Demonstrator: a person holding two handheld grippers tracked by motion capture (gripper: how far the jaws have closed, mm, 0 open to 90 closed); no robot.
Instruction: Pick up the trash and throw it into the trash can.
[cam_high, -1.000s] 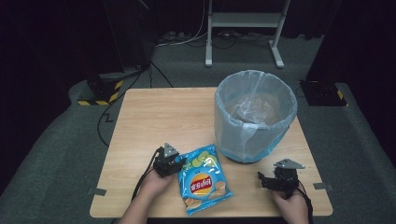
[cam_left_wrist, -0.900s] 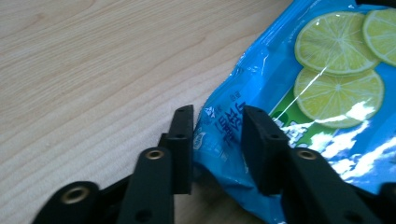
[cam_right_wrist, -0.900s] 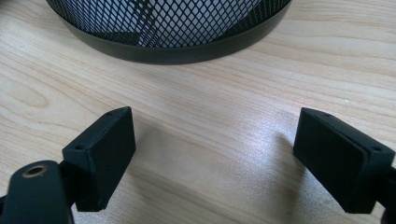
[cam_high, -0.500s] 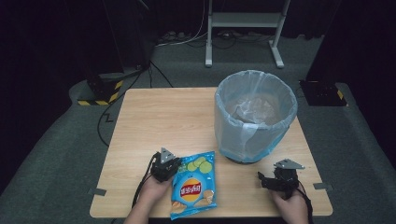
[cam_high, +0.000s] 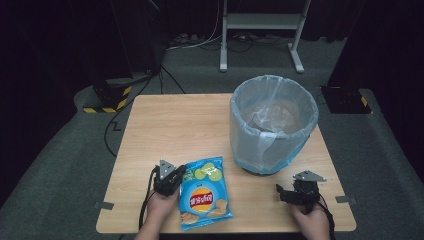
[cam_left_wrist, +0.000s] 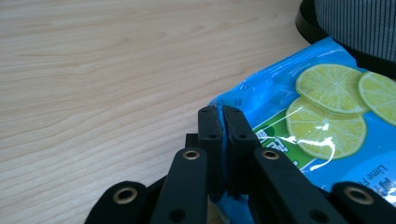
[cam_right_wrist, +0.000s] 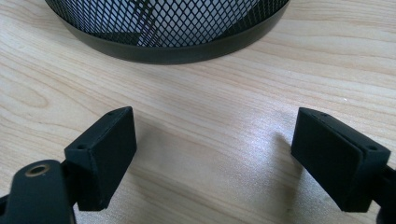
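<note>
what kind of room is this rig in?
Likely a lab or studio recording bay, not a home: a lone wooden table on grey carpet, dark surroundings, hazard-striped floor gear with cables, and a metal stand base behind. Props are just a lined bin and a chip bag.

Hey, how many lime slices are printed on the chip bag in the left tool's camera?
3 show: one whole slice near the bag's top edge, a larger one below it, and one cut off at the right border. More may lie outside the frame.
</note>
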